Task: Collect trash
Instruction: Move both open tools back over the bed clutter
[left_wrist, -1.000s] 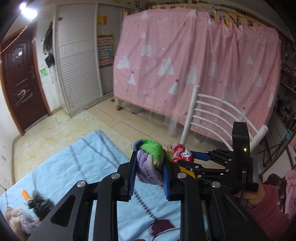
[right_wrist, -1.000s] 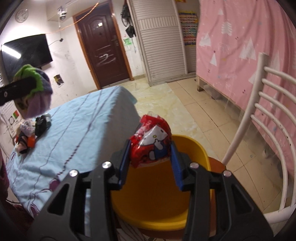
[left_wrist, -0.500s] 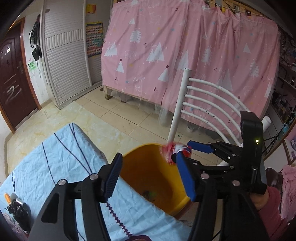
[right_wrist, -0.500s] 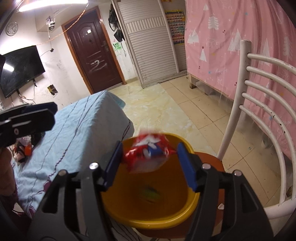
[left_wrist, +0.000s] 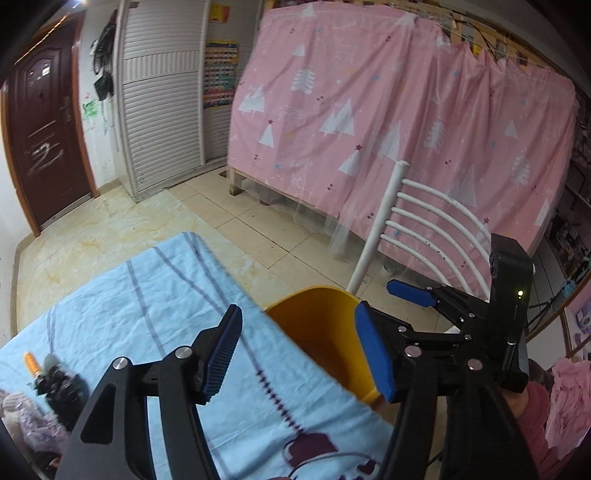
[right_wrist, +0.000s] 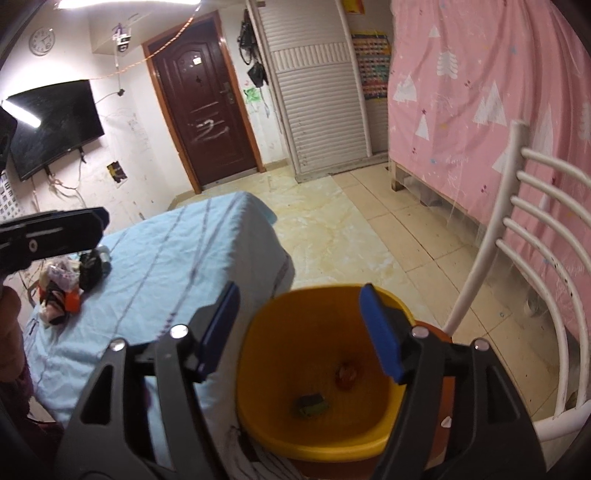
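Observation:
A yellow bin stands on a chair seat beside the blue-clothed table. Inside it lie a red wrapper and a green and purple bundle. My right gripper is open and empty above the bin's mouth. My left gripper is open and empty over the table edge next to the bin. The right gripper also shows in the left wrist view. Several small items lie at the table's far end, and they also show in the left wrist view.
A white slatted chair back rises right of the bin. A pink curtain hangs behind it. A brown door, a white shutter cupboard and a wall TV line the far walls. Tiled floor lies between.
Both grippers opened. The green and purple bundle left my left gripper and the red wrapper left my right gripper; both now lie in the yellow bin.

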